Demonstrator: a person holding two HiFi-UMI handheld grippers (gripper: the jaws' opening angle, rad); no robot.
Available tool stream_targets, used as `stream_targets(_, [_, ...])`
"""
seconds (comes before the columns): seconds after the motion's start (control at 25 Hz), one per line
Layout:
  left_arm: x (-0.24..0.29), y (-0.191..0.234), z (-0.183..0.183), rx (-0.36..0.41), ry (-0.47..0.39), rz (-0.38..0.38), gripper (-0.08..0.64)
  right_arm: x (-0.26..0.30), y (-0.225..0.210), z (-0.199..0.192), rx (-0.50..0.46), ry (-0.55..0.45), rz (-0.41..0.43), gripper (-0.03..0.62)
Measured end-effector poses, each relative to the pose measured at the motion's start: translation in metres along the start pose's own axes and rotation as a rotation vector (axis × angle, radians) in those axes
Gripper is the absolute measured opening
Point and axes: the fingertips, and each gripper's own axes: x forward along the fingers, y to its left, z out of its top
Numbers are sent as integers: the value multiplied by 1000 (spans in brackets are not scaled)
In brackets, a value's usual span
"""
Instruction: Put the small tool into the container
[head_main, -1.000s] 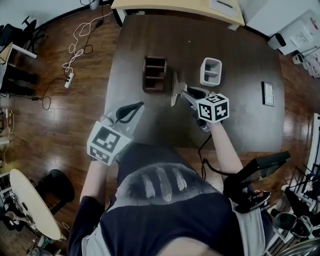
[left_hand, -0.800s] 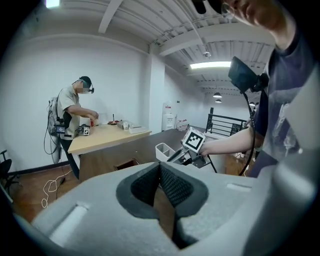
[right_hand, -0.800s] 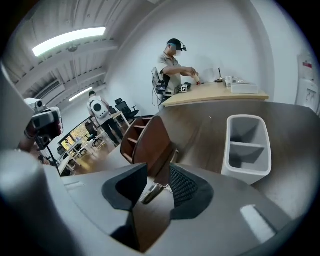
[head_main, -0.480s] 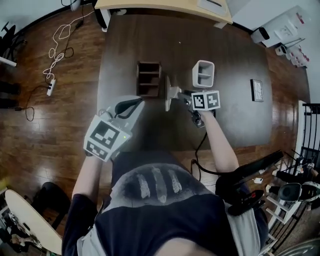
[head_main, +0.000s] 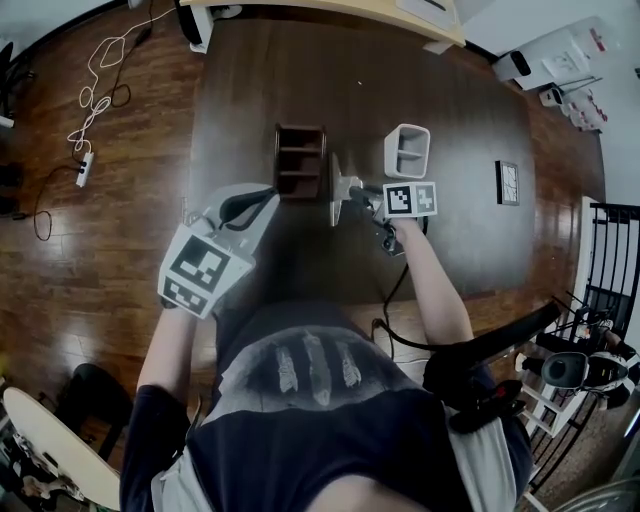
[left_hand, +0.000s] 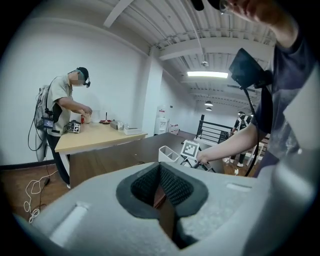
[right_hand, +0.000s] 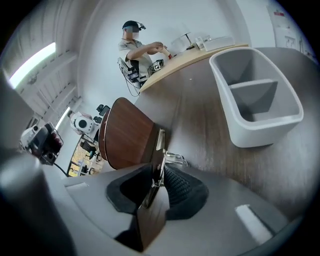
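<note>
light: dim head view, bright ceiling strip | edges: fisheye warp, dark vignette | foreground: soft

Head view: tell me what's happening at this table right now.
A person works with a hand-held gripper in each hand. The right hand-held gripper has just been closing its jaws on the small tool, a flat brown piece with a metal strip, standing on edge on the dark table. The white container sits just beyond; the tool is not in it yet. The left hand-held gripper hangs near the table's front edge, jaws together, holding nothing.
</note>
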Motion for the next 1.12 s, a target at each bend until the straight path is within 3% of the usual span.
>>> stream_targets(0.2, [2,-1,-3,-9,2,0,0,0,8,3,111,-47,108,38])
stream_targets(0.32, [2,-4,0,-2,2,3,0,-2,13,4,124,-73,134,18])
stream_targets(0.68, [-3,-18,2,13,-9,16,0,-26,32,12,43,-225,138,9])
stream_targets(0.88, [-6,-26,0,0,-27,22,0,-59,54,31,-74,-335,123,9])
stream_targets(1.12, [-16,-32,6,14,-52,25,0,-93,101,73,-161,-511,200,9])
